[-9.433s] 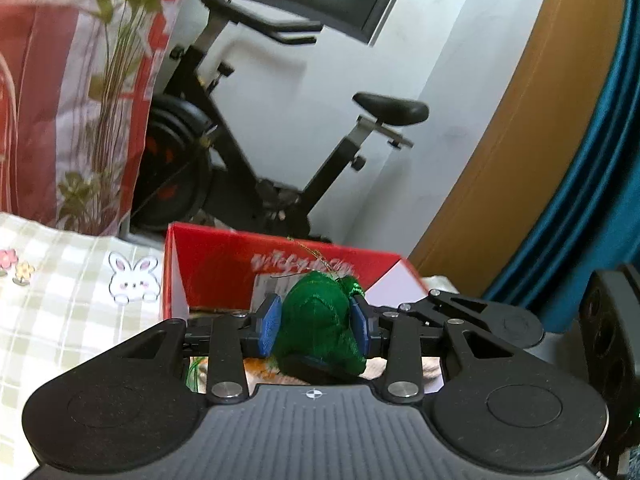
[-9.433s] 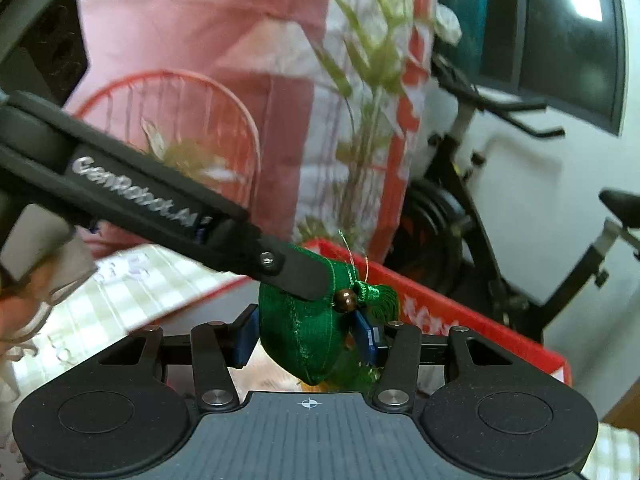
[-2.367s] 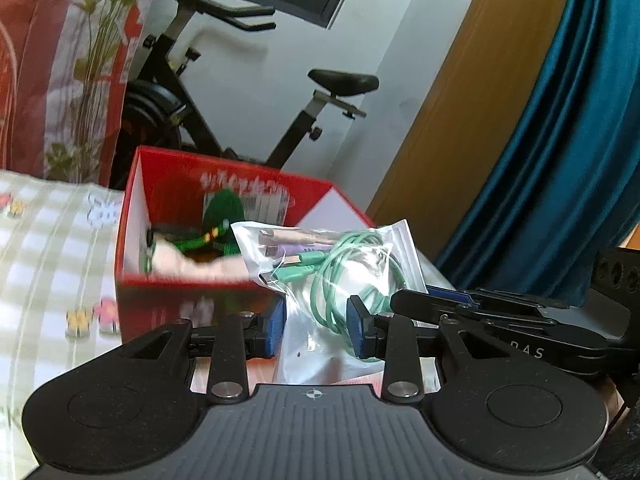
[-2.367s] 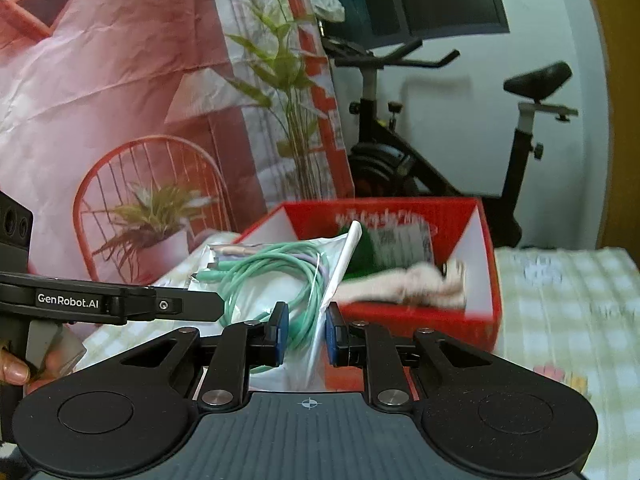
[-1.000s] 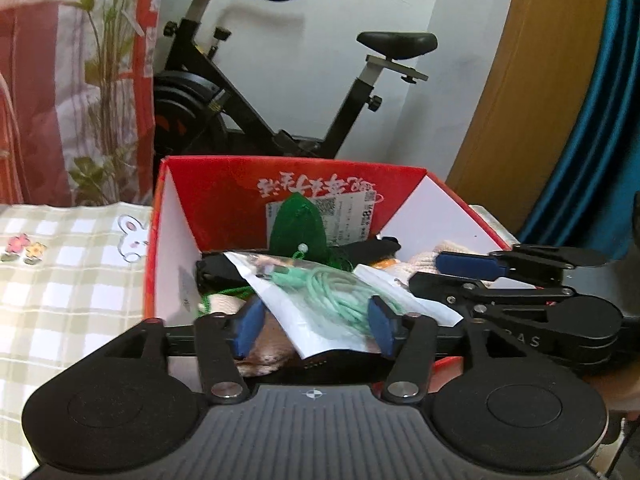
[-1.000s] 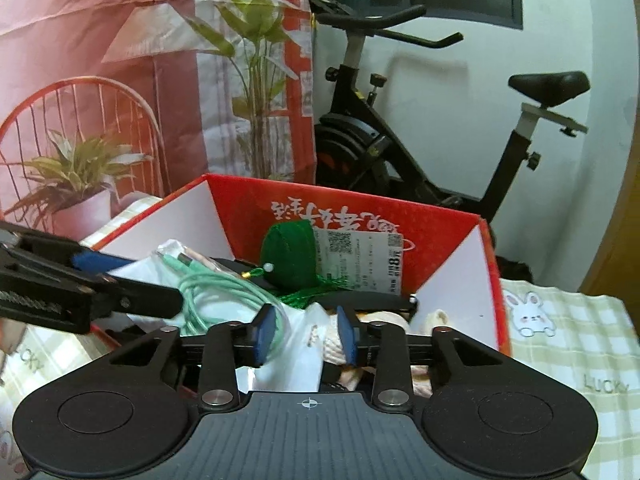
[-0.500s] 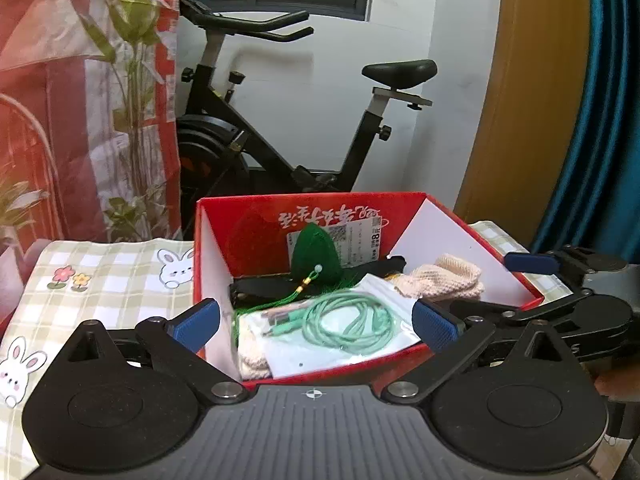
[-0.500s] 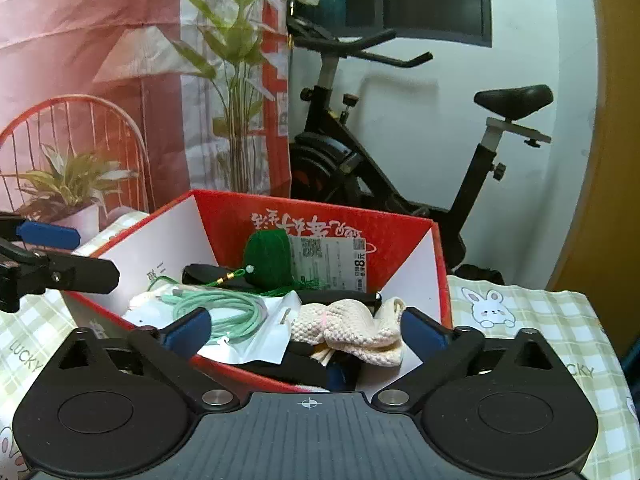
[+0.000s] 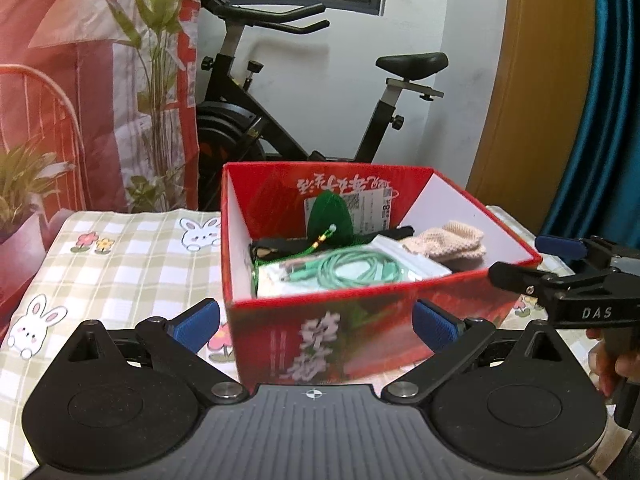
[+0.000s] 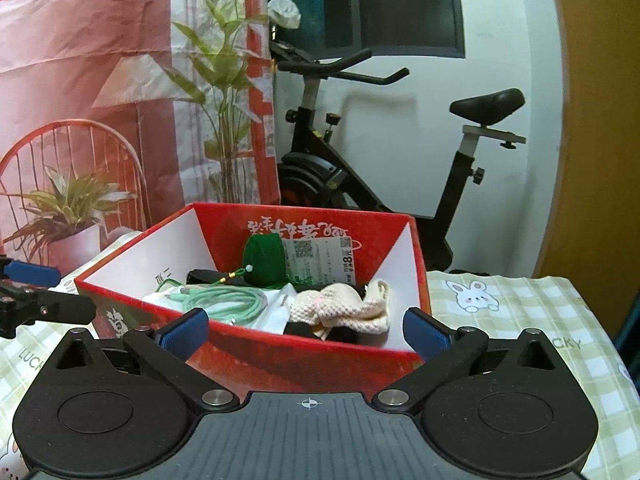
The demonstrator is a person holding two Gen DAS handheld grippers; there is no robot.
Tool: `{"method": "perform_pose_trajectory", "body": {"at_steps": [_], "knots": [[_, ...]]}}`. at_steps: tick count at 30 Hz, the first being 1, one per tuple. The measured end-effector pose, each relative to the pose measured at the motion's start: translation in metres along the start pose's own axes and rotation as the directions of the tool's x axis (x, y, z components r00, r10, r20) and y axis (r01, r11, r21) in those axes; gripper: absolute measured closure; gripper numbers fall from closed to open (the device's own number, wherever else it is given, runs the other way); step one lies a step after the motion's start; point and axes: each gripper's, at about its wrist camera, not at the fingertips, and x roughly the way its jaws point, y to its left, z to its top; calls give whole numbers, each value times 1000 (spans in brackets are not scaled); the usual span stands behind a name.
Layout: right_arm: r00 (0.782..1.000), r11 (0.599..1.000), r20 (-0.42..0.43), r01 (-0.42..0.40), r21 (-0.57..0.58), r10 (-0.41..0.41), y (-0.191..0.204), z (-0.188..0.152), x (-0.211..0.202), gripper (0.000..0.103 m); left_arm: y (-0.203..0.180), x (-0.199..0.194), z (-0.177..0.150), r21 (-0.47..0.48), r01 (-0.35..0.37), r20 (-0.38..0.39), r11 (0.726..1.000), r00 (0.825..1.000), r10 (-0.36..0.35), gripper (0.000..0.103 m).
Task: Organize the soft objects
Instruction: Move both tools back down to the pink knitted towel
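Both grippers, left and right, had fingers spread wide, gripping nothing. The red box sat mid-frame holding the green pouch, cable bag and knit piece.

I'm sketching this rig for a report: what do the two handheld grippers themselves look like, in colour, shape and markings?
Both are matte black. The left gripper and right gripper each show a ribbed grey-black body with a small crosshair mark, two round discs, silver pivot pins, angled linkage arms and blue textured finger pads. White letters "DAS" mark the right gripper's side. No cables or sleeves show.
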Motion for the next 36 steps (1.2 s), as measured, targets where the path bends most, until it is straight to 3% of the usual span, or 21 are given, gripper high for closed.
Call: {"method": "perform_pose_trajectory", "body": {"at_steps": [7, 20, 28, 36], "knots": [[1000, 1000, -6, 18, 22, -18, -5, -27, -12, 0, 2, -3, -21, -36, -6, -16, 999, 1000, 5, 0], [986, 995, -162, 54, 78, -40, 0, -96, -8, 0, 2, 13, -63, -66, -11, -129, 998, 992, 2, 0], [969, 990, -234, 108, 90, -84, 0, -114, 1, 0, 8, 32, -81, -91, -72, -198, 993, 979, 53, 0], [963, 991, -260, 103, 87, -77, -2, -117, 6, 0, 14, 43, -94, -107, -110, -226, 988, 971, 83, 0]]}}
